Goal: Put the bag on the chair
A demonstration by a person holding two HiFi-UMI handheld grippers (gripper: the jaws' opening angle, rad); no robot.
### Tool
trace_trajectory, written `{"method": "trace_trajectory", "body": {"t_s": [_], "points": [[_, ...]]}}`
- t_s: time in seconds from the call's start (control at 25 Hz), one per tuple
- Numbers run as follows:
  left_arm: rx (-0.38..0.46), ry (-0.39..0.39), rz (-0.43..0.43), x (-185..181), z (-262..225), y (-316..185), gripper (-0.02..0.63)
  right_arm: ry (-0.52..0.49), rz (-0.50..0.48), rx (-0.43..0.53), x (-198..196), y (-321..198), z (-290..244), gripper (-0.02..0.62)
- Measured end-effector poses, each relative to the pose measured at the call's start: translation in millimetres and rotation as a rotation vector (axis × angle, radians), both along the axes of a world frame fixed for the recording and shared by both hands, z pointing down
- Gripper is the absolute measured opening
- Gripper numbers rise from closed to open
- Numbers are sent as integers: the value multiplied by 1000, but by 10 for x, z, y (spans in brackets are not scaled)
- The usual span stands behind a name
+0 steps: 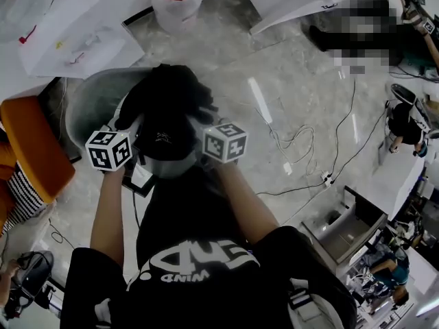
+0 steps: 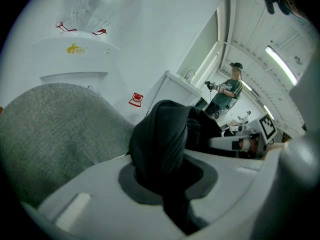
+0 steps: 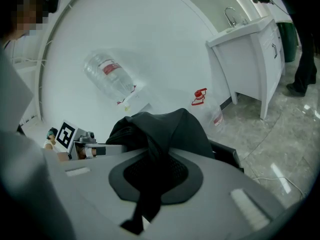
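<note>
Bag [image 1: 168, 105], just one, clamped by left tool [image 2: 167, 184] and right tool [image 3: 150, 184].

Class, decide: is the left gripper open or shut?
Shut on the black bag: the left gripper has its fingers pinching the bag's fabric.

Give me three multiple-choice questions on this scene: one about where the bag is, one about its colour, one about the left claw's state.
1. Where is the bag? A on the floor; B held up by the left claw and right claw, at the grey chair; C inside a drawer.
2. Its colour? A red; B white; C black.
3. The left claw is: A shut on the bag; B open and empty; C out of view.
Answers: B, each gripper view shows its fabric pinched, with the chair beside it; C, the fabric is black all over; A, the jaws clamp fabric.
</note>
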State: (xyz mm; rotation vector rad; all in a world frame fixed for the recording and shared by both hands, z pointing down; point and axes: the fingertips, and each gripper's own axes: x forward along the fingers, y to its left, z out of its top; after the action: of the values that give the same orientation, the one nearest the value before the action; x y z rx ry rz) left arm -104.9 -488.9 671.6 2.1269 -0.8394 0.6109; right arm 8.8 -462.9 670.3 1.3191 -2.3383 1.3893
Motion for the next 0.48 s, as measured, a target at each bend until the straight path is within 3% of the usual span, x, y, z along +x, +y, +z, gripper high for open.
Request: {"method": "trace_trajectory", "body": {"t_s": [0.2, 0.48], "points": [[-19, -27, -29, -27, 90, -73, 67, -6, 6, -14, -30, -80, 77, 18], [-32, -53, -33, -44, 139, -50, 143, 31, 0, -11, -16, -59, 112, 34]]}}
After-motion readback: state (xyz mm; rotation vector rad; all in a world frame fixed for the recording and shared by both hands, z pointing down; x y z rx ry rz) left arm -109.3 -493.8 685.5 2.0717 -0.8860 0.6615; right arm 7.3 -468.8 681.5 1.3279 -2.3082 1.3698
